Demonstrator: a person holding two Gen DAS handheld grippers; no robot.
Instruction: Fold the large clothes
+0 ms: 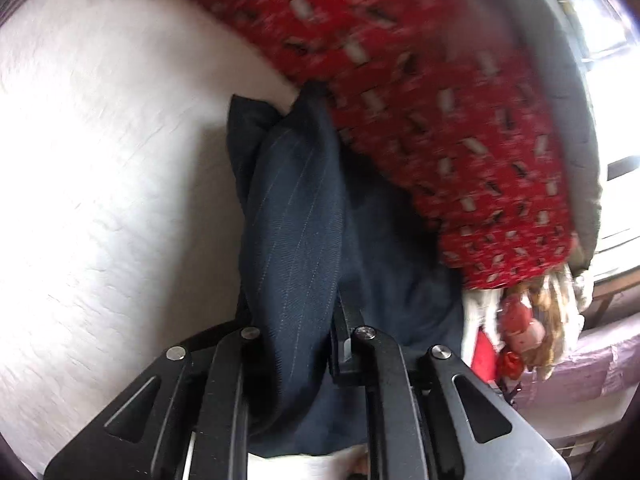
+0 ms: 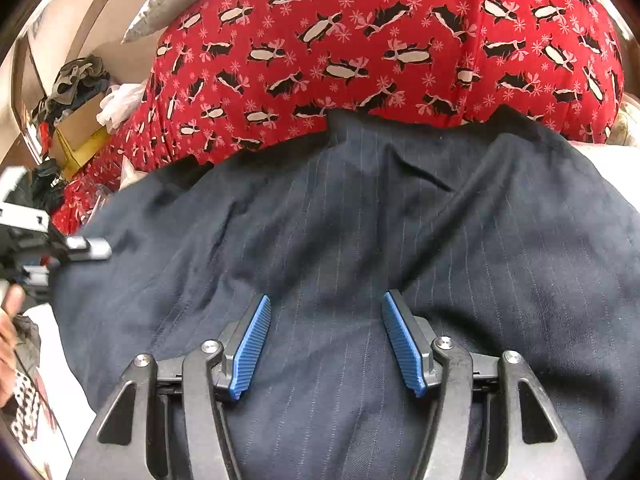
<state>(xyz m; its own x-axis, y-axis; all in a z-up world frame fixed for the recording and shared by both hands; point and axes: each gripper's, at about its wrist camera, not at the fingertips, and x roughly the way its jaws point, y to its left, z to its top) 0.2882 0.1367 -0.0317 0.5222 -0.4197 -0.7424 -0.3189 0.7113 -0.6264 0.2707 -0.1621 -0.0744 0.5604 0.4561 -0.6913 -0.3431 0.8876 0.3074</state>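
now left tongs (image 1: pixel 298 344) clamp the navy pinstriped garment (image 1: pixel 296 216).

Black right gripper (image 2: pixel 326 344), ribbed blue pads (image 2: pixel 252 348), silver screws

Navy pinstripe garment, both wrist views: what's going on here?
A person is folding a navy pinstripe garment on a white surface, with a handheld gripper in each hand. The left gripper is shut on a bunched fold of the cloth. The right gripper is open just over the spread fabric, its blue fingers apart and gripping nothing. A red penguin-print fabric lies just behind the garment.
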